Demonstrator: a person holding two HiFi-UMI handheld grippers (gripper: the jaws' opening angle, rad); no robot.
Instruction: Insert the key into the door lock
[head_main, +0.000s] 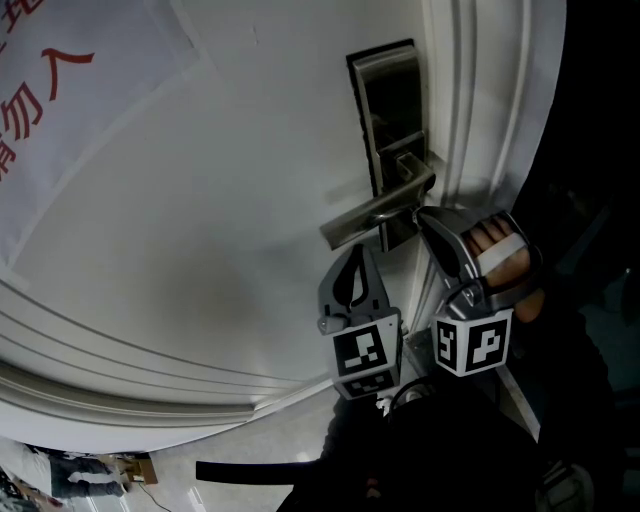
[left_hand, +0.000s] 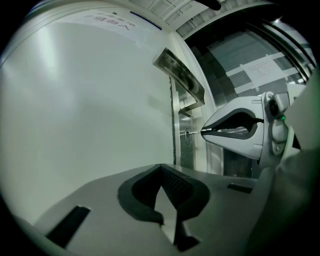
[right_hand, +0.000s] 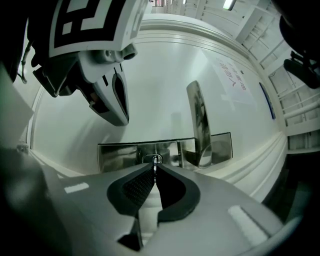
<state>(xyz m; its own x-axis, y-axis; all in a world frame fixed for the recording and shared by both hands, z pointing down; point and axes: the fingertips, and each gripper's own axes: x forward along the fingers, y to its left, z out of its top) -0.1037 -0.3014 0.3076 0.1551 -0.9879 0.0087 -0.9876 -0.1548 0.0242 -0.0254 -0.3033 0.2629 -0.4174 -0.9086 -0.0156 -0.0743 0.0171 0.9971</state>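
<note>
Below the handle, right claw clamps the key, pointing tip-first at the keyhole; left claw closed.

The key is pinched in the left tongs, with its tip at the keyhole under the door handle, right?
Not quite. The key is pinched in the right tongs, not the left; the right gripper view shows this. The rest holds: its tip is at the keyhole under the door handle. The left tongs are shut on nothing.
</note>
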